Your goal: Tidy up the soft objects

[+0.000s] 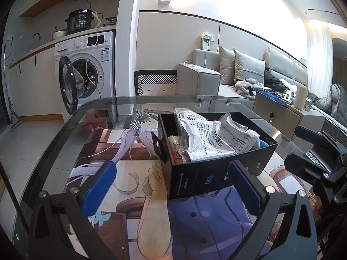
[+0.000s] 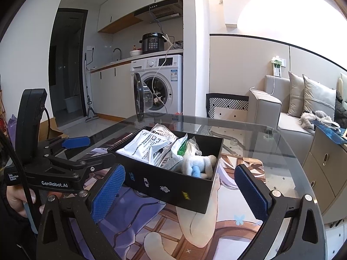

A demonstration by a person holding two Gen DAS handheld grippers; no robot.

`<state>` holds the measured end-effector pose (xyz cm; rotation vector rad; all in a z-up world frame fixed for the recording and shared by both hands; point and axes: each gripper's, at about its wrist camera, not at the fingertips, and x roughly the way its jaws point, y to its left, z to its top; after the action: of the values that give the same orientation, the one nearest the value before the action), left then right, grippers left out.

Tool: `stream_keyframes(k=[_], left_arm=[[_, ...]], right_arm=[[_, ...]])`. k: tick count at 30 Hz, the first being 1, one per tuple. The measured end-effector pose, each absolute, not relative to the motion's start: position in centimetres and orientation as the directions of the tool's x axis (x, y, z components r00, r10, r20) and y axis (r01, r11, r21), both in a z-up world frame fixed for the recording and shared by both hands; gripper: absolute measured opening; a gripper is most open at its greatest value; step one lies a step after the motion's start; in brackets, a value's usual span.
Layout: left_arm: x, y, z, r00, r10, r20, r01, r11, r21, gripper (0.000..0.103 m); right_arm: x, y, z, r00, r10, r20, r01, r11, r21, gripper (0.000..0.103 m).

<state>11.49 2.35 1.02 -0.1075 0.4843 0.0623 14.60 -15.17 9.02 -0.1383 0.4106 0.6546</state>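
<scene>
On the glass table point(image 1: 71, 130) the black box point(image 2: 173, 187) holds white pouches point(image 2: 143, 149) and a plush toy point(image 2: 199, 164). The left gripper point(image 1: 171, 184) and right gripper point(image 2: 180, 191) both hang near it, jaws wide apart and empty. The pouches look light, limp and probably slick, so a pinch at a crimped edge suits them; the plush should squash, so its body is the place.

The black box point(image 1: 216, 169) is sitting just ahead of the left hand-held gripper point(image 1: 171, 188), blocking straight passage between its spread jaws. White packets point(image 1: 208, 138) are filling the box to the rim, leaving open room only above. Left of it, the bench point(image 1: 86, 117) is lying bare. The right hand-held gripper point(image 2: 180, 192) is facing the box's near corner, with bare bench beyond on its right.
</scene>
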Motion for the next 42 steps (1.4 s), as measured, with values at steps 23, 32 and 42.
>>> stream_keyframes(k=[23, 32, 42], left_arm=[[11.15, 2.47, 0.99, 0.887, 0.039, -0.461, -0.087, 0.993, -0.084, 0.103], [11.15, 2.47, 0.98, 0.887, 0.039, -0.461, -0.087, 0.993, -0.085, 0.103], [11.15, 2.46, 0.96, 0.887, 0.038, -0.461, -0.087, 0.993, -0.085, 0.103]], right_arm=[[14.47, -15.13, 8.97, 0.718, 0.562, -0.411, -0.616, 0.788, 0.002, 0.102], [14.45, -15.11, 8.95, 0.717, 0.562, -0.411, -0.616, 0.787, 0.002, 0.102], [14.44, -15.09, 8.93, 0.717, 0.562, -0.412, -0.617, 0.787, 0.001, 0.102]])
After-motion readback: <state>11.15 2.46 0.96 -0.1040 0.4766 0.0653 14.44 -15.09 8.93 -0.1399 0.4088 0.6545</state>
